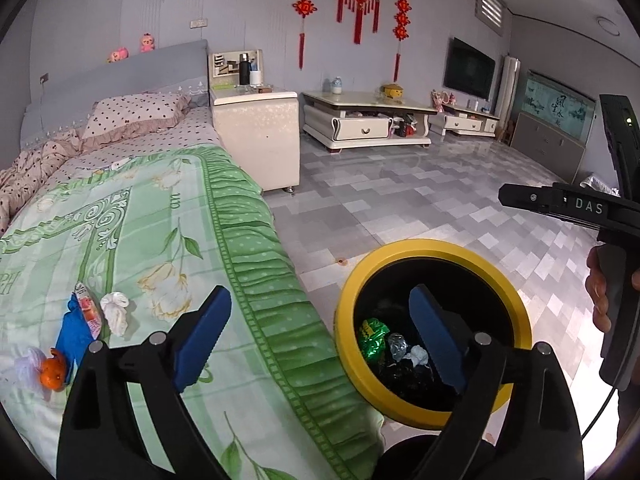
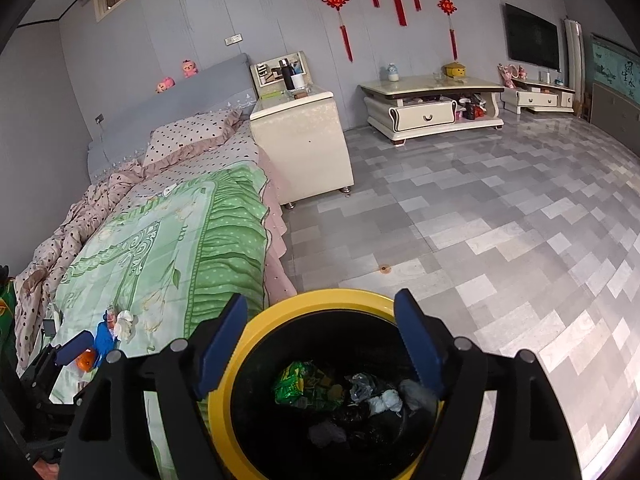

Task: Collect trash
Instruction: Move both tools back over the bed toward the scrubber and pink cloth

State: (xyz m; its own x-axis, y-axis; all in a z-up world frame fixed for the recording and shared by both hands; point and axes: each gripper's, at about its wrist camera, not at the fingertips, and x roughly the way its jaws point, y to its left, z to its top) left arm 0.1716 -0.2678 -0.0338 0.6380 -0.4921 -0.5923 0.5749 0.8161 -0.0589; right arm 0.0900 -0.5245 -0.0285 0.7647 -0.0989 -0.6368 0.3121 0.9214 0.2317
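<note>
The yellow-rimmed trash bin (image 1: 432,246) (image 2: 228,392) with a black liner stands on the floor beside the bed. Inside lie a green wrapper (image 1: 372,338) (image 2: 304,386), clear plastic and a white tissue (image 1: 418,354) (image 2: 386,400). My right gripper (image 2: 320,300) hangs open over the bin's mouth, nothing between its fingers. My left gripper (image 1: 320,296) is open and empty, one finger over the bed edge, the other over the bin. On the green quilt lie a blue wrapper (image 1: 74,332) (image 2: 105,336), a crumpled white tissue (image 1: 116,308) (image 2: 124,322), a snack packet (image 1: 88,308) and orange peel (image 1: 54,372) (image 2: 86,360).
The green quilt (image 1: 168,216) drapes over the bed edge next to the bin. A cream nightstand (image 1: 256,136) stands by the pillow, a low table (image 1: 364,120) further back. A hand (image 1: 600,292) holds the right gripper's handle at the far right. Grey tiled floor (image 2: 480,240) spreads beyond.
</note>
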